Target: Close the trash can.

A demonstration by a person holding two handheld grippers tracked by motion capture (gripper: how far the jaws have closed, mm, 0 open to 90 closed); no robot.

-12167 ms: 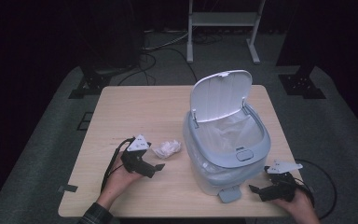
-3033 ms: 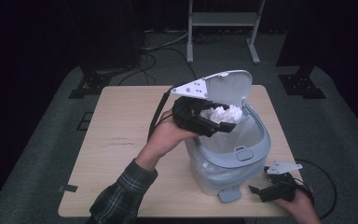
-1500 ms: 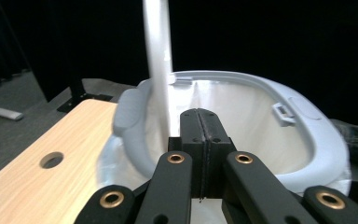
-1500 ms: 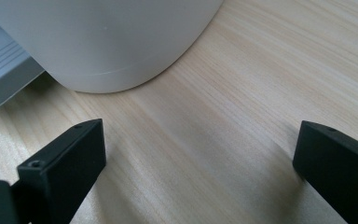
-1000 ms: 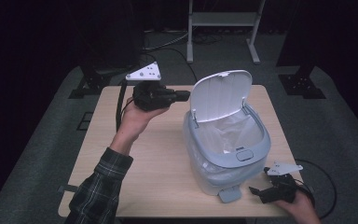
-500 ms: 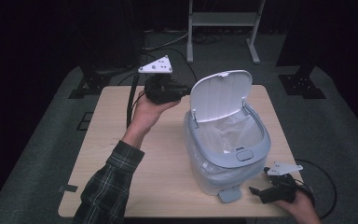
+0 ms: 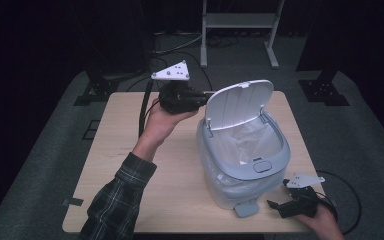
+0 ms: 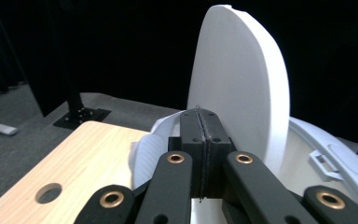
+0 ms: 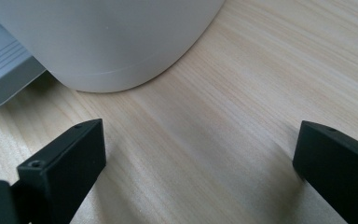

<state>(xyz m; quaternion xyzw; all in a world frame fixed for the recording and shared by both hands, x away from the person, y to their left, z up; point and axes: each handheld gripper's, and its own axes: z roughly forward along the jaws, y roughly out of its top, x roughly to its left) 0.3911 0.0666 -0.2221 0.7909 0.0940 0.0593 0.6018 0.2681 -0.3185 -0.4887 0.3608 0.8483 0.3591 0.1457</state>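
Note:
A white and grey pedal bin (image 7: 245, 170) stands on the right half of the wooden table (image 7: 130, 165). Its lid (image 7: 240, 102) is raised upright, and a clear liner bag (image 7: 250, 137) shows inside. My left gripper (image 7: 202, 96) is held above the table just left of the lid, behind its outer face, and points at it. In the left gripper view its jaws (image 8: 200, 126) are pressed together with nothing between them, close to the lid (image 8: 242, 79). My right gripper (image 7: 279, 206) rests at the table's front right, open and empty, beside the bin's pedal (image 7: 245, 208). In the right gripper view it (image 9: 200, 154) faces the bin's base (image 9: 116, 42).
A cable hole (image 8: 48, 192) is cut in the tabletop near the left gripper. Behind the table, a white metal frame (image 7: 240, 20) and black stand feet (image 7: 325, 92) sit on the dark carpet. A strip of black tape (image 7: 72, 202) marks the front left corner.
My left hand has carried its shut gripper a little to the right and slightly up, closer to the back of the raised lid. The right gripper has stayed put.

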